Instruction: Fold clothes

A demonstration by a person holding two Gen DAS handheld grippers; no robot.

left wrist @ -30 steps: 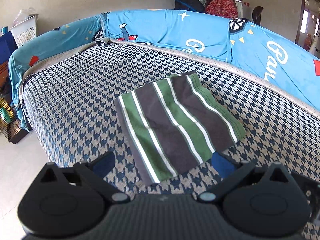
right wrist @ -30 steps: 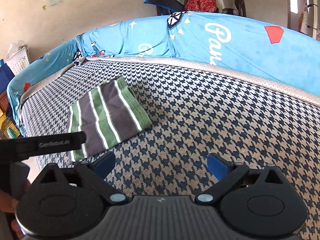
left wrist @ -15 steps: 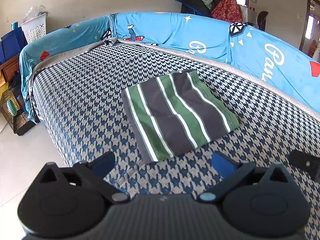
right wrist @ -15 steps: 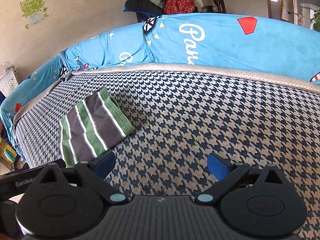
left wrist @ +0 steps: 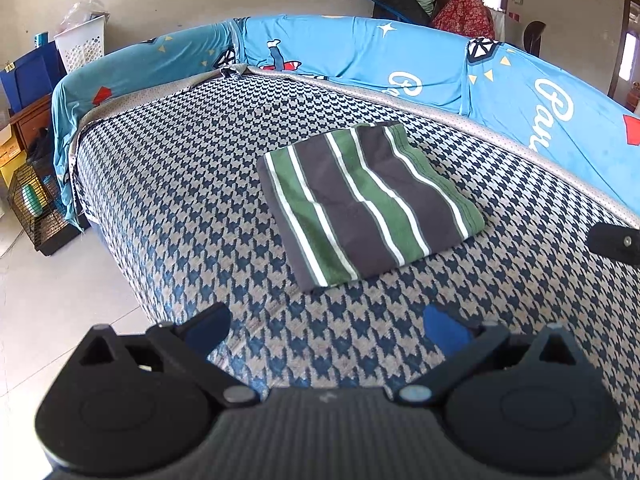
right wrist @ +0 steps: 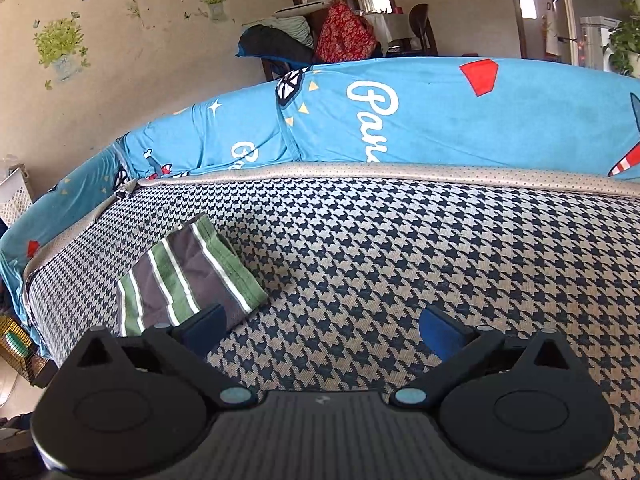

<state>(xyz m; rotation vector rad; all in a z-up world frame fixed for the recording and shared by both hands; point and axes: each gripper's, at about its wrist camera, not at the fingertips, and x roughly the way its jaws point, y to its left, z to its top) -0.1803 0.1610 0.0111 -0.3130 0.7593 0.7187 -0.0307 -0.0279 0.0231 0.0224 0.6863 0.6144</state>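
Lying flat on the houndstooth bed cover [left wrist: 180, 184] is the striped garment [left wrist: 368, 204], folded into a neat rectangle of green, grey and white bands. Both tools hang above the near edge, clear of it. The left gripper [left wrist: 326, 326] has its blue-padded fingers spread apart, holding nothing; the right gripper [right wrist: 322, 330] is likewise wide and empty, the cloth off to its left. A blue printed blanket [right wrist: 440, 120] lines the far side.

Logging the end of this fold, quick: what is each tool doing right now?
Left tool: open, holding nothing.
Right tool: open, holding nothing.
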